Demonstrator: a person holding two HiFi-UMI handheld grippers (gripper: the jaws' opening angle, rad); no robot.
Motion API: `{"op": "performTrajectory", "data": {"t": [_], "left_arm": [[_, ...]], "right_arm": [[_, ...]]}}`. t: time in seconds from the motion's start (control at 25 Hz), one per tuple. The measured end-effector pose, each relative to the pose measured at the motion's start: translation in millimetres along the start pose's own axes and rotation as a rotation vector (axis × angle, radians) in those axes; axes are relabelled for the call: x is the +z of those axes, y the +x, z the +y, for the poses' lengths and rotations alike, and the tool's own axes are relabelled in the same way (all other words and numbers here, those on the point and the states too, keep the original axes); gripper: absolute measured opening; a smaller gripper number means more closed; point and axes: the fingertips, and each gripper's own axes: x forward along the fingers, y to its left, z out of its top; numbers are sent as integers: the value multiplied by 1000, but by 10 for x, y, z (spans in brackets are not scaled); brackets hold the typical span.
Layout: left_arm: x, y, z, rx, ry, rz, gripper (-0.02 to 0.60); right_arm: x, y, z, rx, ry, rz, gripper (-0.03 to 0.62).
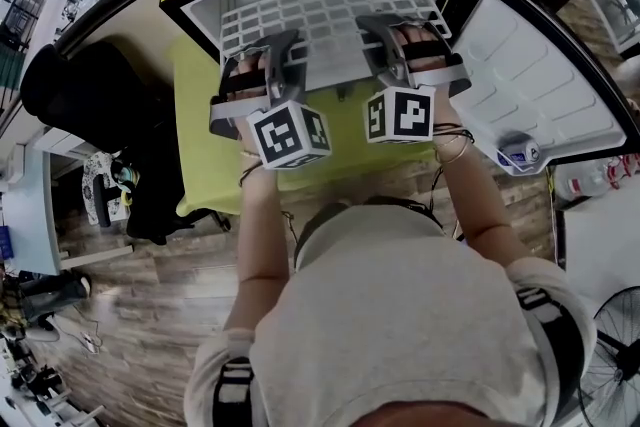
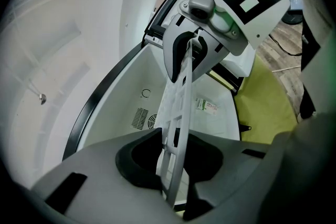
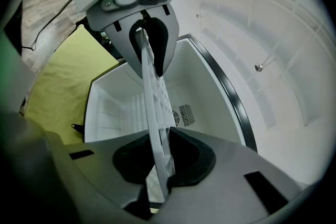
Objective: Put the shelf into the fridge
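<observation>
The shelf (image 1: pixel 330 10) is a white grid panel lying flat in the mouth of the small black fridge (image 1: pixel 200 10), whose white inside faces me. My left gripper (image 1: pixel 275 55) is shut on the shelf's near edge at the left. My right gripper (image 1: pixel 388 35) is shut on the same edge at the right. In the left gripper view the shelf (image 2: pixel 178 113) runs edge-on between my left gripper's (image 2: pixel 176 162) jaws toward the right gripper (image 2: pixel 191 55). In the right gripper view the shelf (image 3: pixel 155 107) passes through my right gripper's (image 3: pixel 160 162) jaws, with the left gripper (image 3: pixel 149 44) at its far end.
The fridge door (image 1: pixel 540 85) stands swung open to the right, with a small can (image 1: pixel 518 153) in its lower pocket. The fridge sits on a yellow-green mat (image 1: pixel 205 155) over wooden floor. A black chair (image 1: pixel 80 85) stands at the left, a fan (image 1: pixel 610 355) at the lower right.
</observation>
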Motion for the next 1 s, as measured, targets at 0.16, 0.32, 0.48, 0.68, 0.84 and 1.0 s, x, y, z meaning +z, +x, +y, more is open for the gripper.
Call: {"op": "performTrajectory", "data": {"t": [0.16, 0.32, 0.48, 0.68, 0.84, 1.0], "left_arm": [[-2, 34, 11, 0, 4, 1, 75], [-11, 59, 22, -3, 6, 1, 77], [-22, 80, 39, -4, 5, 0, 77], [-31, 121, 48, -7, 7, -2, 77], [-47, 155, 60, -6, 7, 1, 78], [-58, 192, 71, -10, 9, 1, 78]], "right_arm": [[-13, 37, -12, -6, 2, 4, 57], [-15, 64, -19, -4, 5, 5, 57], [-14, 89, -33, -8, 5, 6, 57], [-28, 132, -34, -6, 8, 8, 57], [-33, 173, -43, -11, 14, 12, 58], [-40, 212, -53, -12, 16, 14, 58]]}}
